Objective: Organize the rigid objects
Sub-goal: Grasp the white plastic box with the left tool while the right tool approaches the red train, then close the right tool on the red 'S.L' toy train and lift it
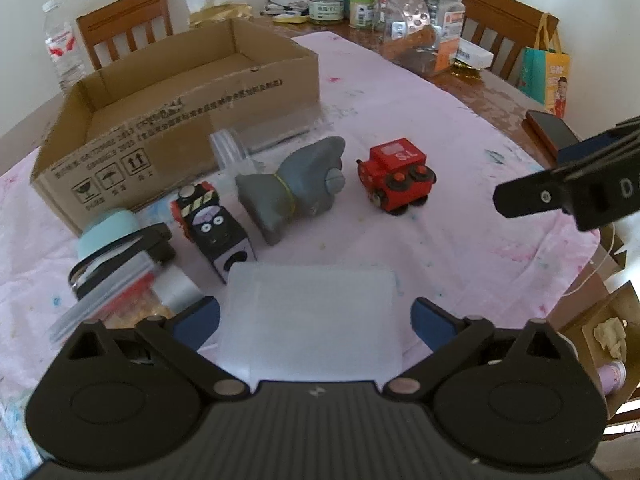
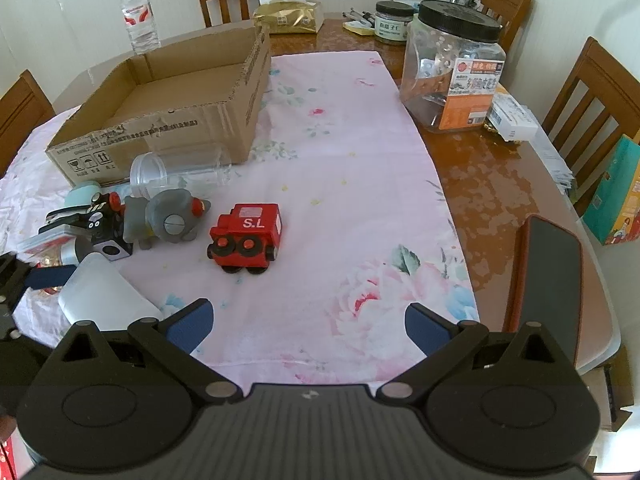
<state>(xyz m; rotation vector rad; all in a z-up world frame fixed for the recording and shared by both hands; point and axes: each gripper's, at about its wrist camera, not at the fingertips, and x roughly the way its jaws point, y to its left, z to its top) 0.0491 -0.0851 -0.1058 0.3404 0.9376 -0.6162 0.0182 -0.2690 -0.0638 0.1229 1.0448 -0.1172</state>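
A frosted white plastic box (image 1: 310, 316) lies between the wide-open fingers of my left gripper (image 1: 316, 318); whether the pads touch it I cannot tell. It also shows in the right wrist view (image 2: 100, 292). Beyond it lie a black toy train (image 1: 218, 228), a grey toy plane (image 1: 294, 188), a red toy train (image 1: 396, 176) and a clear cup (image 1: 240, 148) on its side. An open empty cardboard box (image 1: 168, 128) stands at the back left. My right gripper (image 2: 308, 328) is open and empty above the pink cloth, the red train (image 2: 246, 238) ahead to its left.
A teal-capped item and bagged things (image 1: 116, 264) lie at the left. A large clear jar (image 2: 452, 68), small jars, a water bottle (image 2: 138, 16), a tissue pack and a dark phone (image 2: 552, 276) sit on the wooden table. Chairs surround it.
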